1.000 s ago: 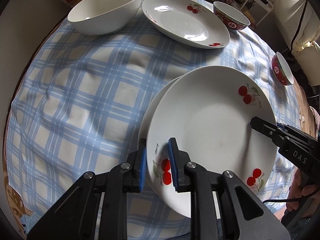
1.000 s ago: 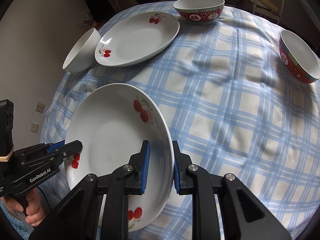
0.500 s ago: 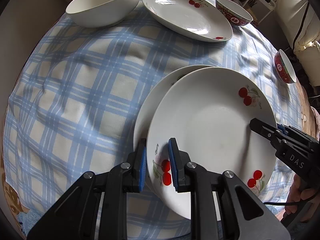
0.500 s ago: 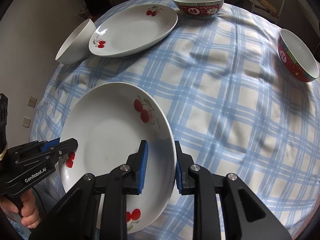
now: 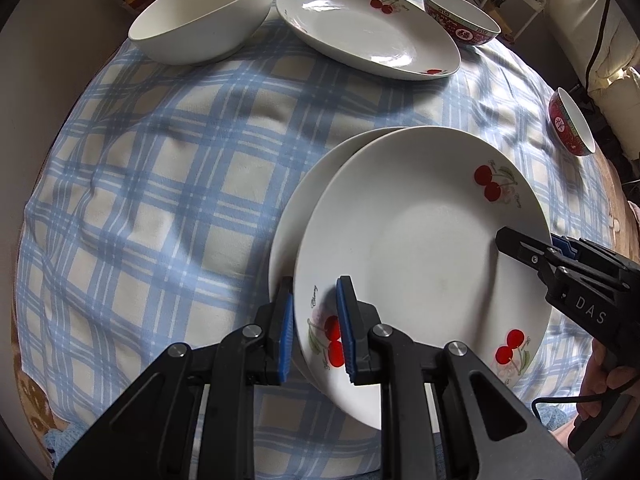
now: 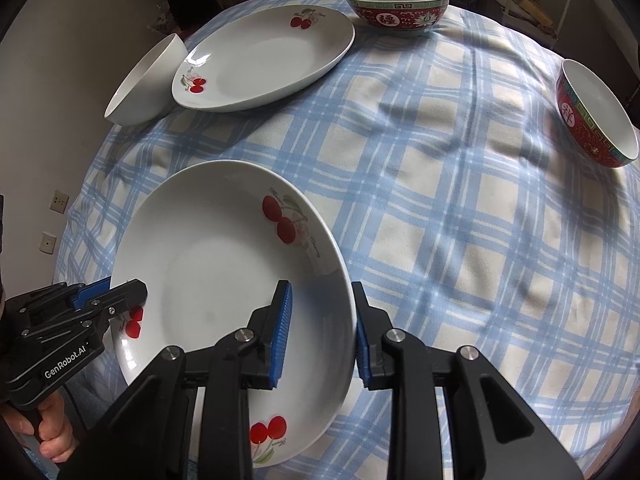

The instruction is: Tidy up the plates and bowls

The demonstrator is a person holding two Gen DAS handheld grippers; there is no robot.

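Note:
Two white cherry plates are stacked near the table's front edge; the top plate point(image 5: 420, 248) point(image 6: 216, 264) covers most of the lower plate point(image 5: 304, 196). My left gripper point(image 5: 314, 320) is shut on the stack's near rim. My right gripper point(image 6: 322, 316) straddles the opposite rim with a gap on each side, open. A third cherry plate point(image 5: 368, 28) point(image 6: 264, 56) lies at the back beside a white bowl point(image 5: 204, 20) point(image 6: 146, 80).
Two red patterned bowls stand on the blue checked cloth point(image 6: 460, 220): one at the back point(image 5: 462, 18) point(image 6: 398, 8), one at the right edge point(image 5: 572, 124) point(image 6: 596, 116). A wall is left of the table.
My right gripper's fingers have spread apart from the plate rim. Both cameras shifted slightly; the plate stack stays in place on the cloth.

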